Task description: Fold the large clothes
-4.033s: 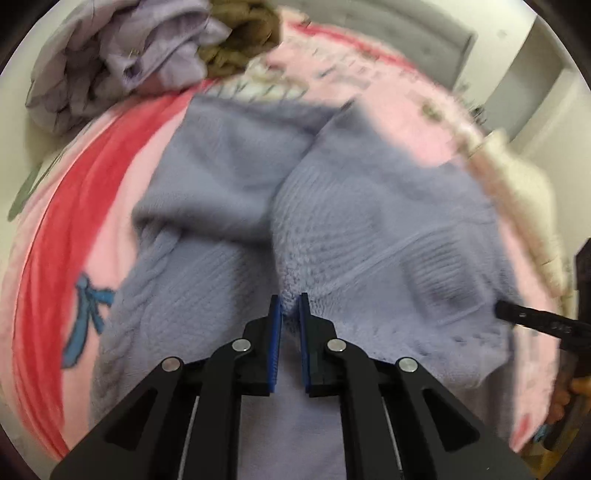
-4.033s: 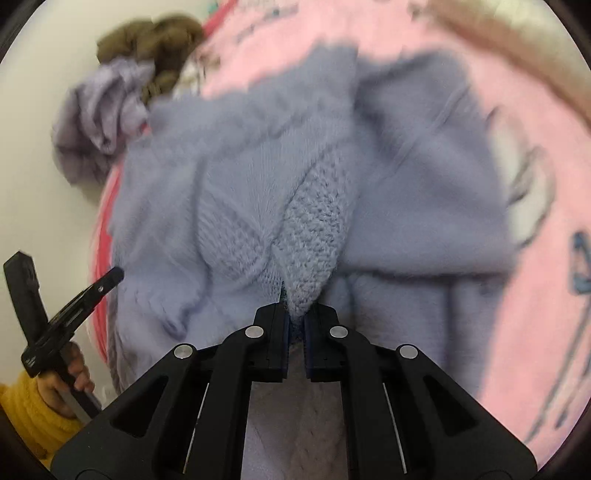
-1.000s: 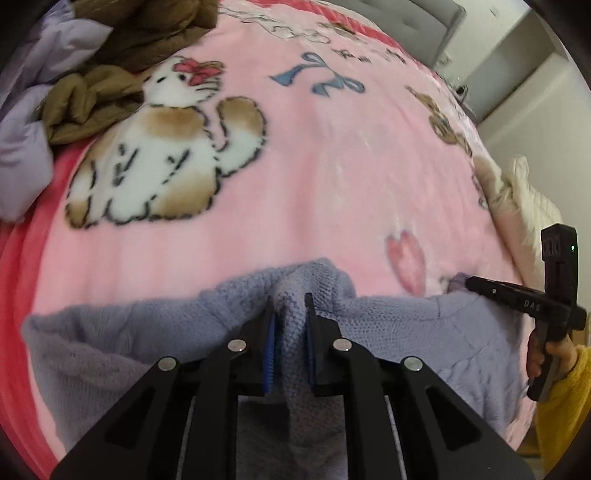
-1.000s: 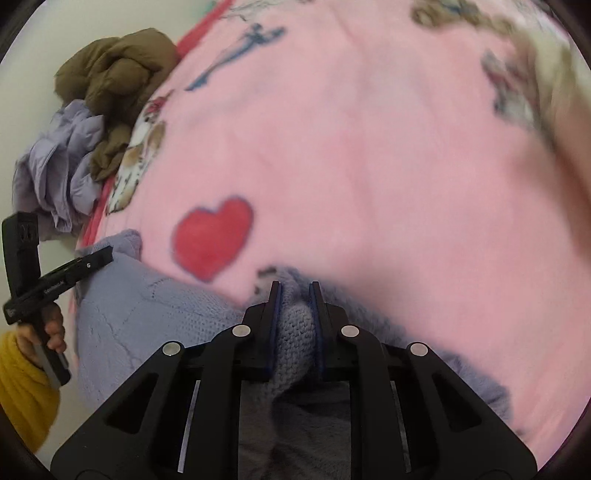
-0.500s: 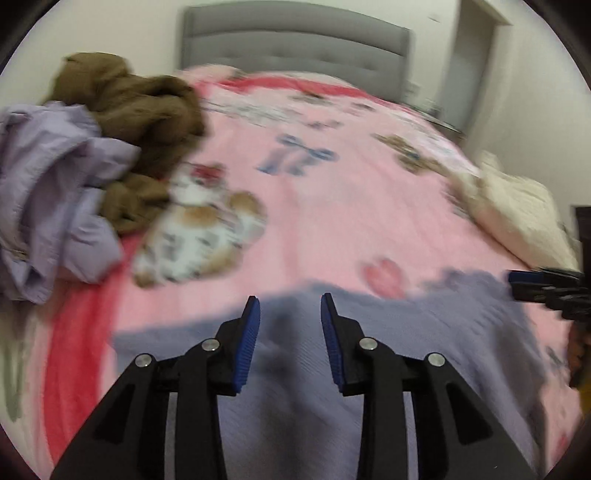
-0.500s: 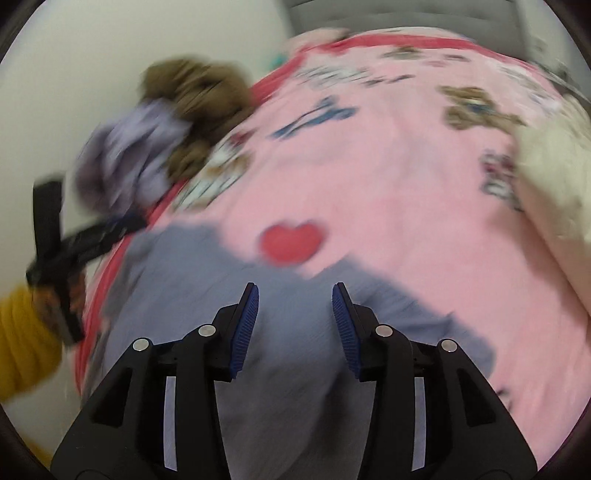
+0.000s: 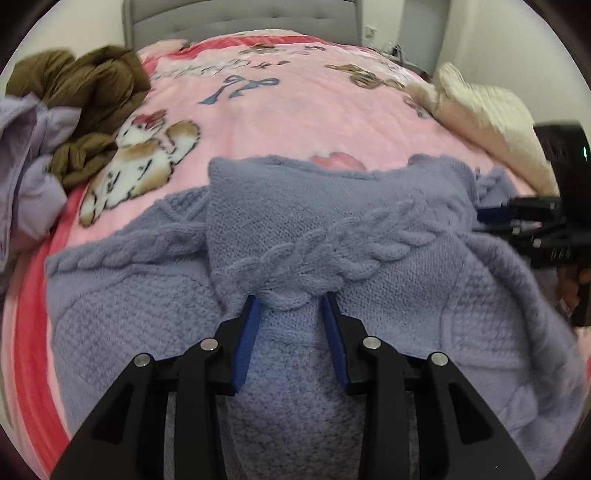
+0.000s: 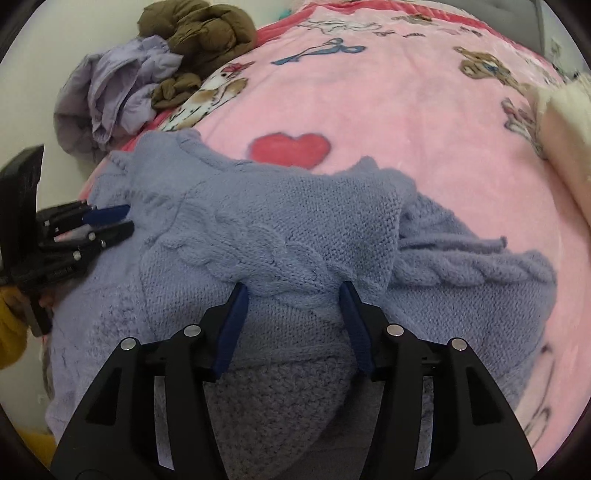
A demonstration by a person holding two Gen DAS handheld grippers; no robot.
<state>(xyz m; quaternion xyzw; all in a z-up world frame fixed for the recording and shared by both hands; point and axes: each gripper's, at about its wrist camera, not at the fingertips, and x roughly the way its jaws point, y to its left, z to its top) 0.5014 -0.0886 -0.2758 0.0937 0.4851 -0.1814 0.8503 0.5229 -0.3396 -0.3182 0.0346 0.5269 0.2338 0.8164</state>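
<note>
Left tongs (image 7: pixel 291 301) and right tongs (image 8: pixel 294 286) are both spreading, pinching nothing, over the folded sweater (image 7: pixel 332 236) on the bed's pink blanket (image 7: pixel 295 107). Brown (image 7: pixel 85 77) and lilac (image 7: pixel 26 155) clothes lie heaped at its edge; a grey headboard (image 7: pixel 240 18) stands beyond.
</note>
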